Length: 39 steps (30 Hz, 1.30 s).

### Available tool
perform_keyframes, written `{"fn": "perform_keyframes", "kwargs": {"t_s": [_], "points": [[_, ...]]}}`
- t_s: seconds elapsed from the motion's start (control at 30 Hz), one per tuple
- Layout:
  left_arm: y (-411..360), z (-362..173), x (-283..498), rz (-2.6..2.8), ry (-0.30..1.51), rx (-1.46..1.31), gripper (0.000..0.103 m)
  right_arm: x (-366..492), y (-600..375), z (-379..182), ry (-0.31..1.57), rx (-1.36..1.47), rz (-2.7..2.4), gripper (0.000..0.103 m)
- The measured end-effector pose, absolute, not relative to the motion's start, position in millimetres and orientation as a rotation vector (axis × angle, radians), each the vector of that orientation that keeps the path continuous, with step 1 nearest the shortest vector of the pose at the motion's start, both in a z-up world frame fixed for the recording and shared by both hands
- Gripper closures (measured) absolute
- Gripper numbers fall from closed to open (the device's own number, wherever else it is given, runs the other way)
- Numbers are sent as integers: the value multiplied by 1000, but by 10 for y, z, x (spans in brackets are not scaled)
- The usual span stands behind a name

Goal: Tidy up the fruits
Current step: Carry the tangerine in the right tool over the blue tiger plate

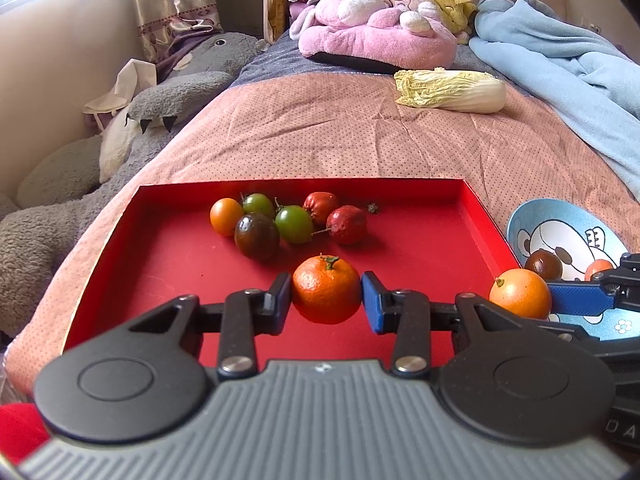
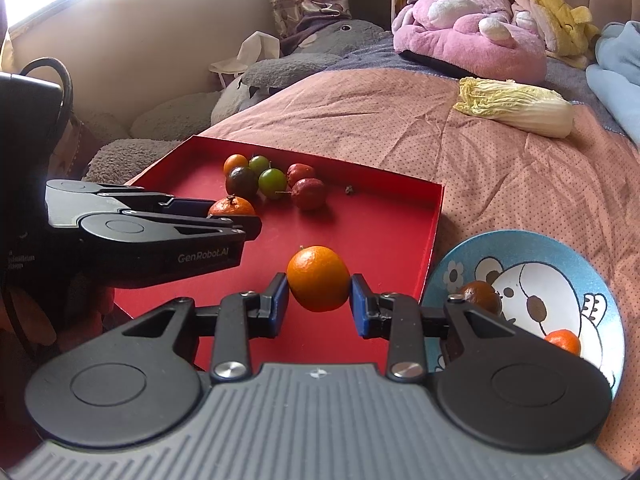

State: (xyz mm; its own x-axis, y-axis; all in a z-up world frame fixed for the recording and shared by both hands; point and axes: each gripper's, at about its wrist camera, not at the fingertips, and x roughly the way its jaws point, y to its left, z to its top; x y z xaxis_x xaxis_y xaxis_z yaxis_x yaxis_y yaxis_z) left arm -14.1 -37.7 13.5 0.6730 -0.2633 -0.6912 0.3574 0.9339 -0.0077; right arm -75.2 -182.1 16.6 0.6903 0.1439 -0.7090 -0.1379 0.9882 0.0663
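A red tray (image 1: 420,208) (image 2: 384,224) lies on the bed. My left gripper (image 1: 326,302) is shut on a stemmed orange mandarin (image 1: 326,290) over the tray's near part; that mandarin shows in the right wrist view (image 2: 233,206) between the left gripper's fingers. My right gripper (image 2: 319,304) is shut on a smooth orange (image 2: 318,278) near the tray's right edge, also seen in the left wrist view (image 1: 520,293). Several small fruits cluster at the tray's far side (image 1: 280,220) (image 2: 272,180): orange, green, dark and red.
A blue cartoon bowl (image 2: 592,280) (image 1: 560,216) sits right of the tray and holds a dark fruit (image 2: 480,294) and a small orange one (image 2: 565,341). A napa cabbage (image 1: 452,90), plush toys (image 1: 376,28) and a blue blanket (image 1: 560,60) lie farther up the bed.
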Motion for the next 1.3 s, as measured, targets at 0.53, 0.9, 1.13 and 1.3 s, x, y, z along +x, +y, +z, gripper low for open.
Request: {"fn": "perform_keyframes", "kwargs": {"t_s": [0.53, 0.9, 1.13, 1.3], "points": [[-392, 149, -152, -348, 753, 129, 62, -763, -1712, 276, 796, -31, 166, 65], [-371, 146, -135, -341, 757, 128, 62, -732, -1627, 251, 811, -52, 172, 65], [-356, 139, -120, -337, 762, 125, 62, -710, -1599, 210, 817, -47, 180, 65], [-355, 131, -115, -336, 765, 123, 62, -705, -1612, 170, 818, -34, 183, 65]]}}
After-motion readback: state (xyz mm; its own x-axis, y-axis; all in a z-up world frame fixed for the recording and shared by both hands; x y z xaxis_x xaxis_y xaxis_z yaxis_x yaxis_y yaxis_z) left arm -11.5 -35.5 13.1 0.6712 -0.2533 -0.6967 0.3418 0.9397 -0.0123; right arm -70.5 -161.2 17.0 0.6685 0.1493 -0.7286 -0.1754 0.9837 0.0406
